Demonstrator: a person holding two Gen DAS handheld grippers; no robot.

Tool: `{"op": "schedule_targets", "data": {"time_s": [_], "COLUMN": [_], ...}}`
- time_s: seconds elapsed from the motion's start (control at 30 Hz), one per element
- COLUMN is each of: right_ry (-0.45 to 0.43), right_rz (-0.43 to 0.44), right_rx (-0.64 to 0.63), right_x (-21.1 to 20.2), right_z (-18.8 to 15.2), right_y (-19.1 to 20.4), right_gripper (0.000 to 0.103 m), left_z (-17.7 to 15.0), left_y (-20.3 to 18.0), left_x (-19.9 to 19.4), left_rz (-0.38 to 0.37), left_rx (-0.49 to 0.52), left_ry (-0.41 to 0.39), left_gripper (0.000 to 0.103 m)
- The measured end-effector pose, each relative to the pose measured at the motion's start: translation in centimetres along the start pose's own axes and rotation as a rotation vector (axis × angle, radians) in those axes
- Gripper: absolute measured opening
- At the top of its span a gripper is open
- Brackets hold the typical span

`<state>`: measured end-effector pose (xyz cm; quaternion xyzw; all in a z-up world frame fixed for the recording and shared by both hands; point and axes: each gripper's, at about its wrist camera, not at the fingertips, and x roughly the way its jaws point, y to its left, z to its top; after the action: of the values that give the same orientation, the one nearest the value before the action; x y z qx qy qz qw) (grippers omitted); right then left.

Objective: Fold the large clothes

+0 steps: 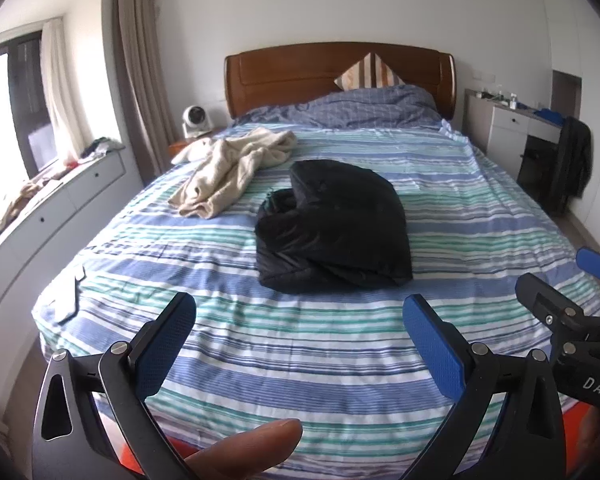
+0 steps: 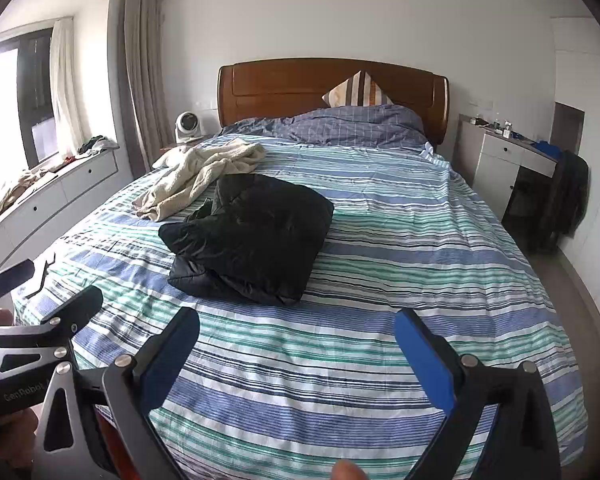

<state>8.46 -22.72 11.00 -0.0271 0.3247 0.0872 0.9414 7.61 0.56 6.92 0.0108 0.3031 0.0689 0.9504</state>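
Jacket point(image 1: 332, 228) lying folded into compact black bundle mid-bed — looking done. Cream garment point(image 1: 236, 168) sitting crumpled far left, still needing folding. Left gripper point(image 1: 300, 332) and right gripper point(image 2: 296, 340) hovering spread, holding nothing, over near bed point(image 1: 340, 380) edge.

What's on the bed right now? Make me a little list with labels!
bed cover: blue, green and white striped sheet
folded: puffy black jacket, in a bundle mid-bed
unfolded: crumpled cream fleecy garment, beyond it to the left
left gripper: open, empty, above the sheet
right gripper: open, empty, above the sheet
pillow: brown and white striped cushion against the wooden headboard
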Motion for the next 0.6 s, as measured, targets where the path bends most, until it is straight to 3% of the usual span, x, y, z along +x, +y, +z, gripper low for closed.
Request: {"op": "schedule_targets", "data": {"time_s": [0.6], "right_ry": [0.004], "right_rz": [0.014], "right_rx": [-0.038], "right_x": [-0.2], "right_z": [0.3], "right_y": [1.5], "right_gripper": [0.1], "left_z": [-0.3], "left_y": [0.7], "left_x": [0.5], "left_rz": [-0.006], "left_rx": [-0.033], "left_ry": [0.022], "left_gripper": [0.103]}}
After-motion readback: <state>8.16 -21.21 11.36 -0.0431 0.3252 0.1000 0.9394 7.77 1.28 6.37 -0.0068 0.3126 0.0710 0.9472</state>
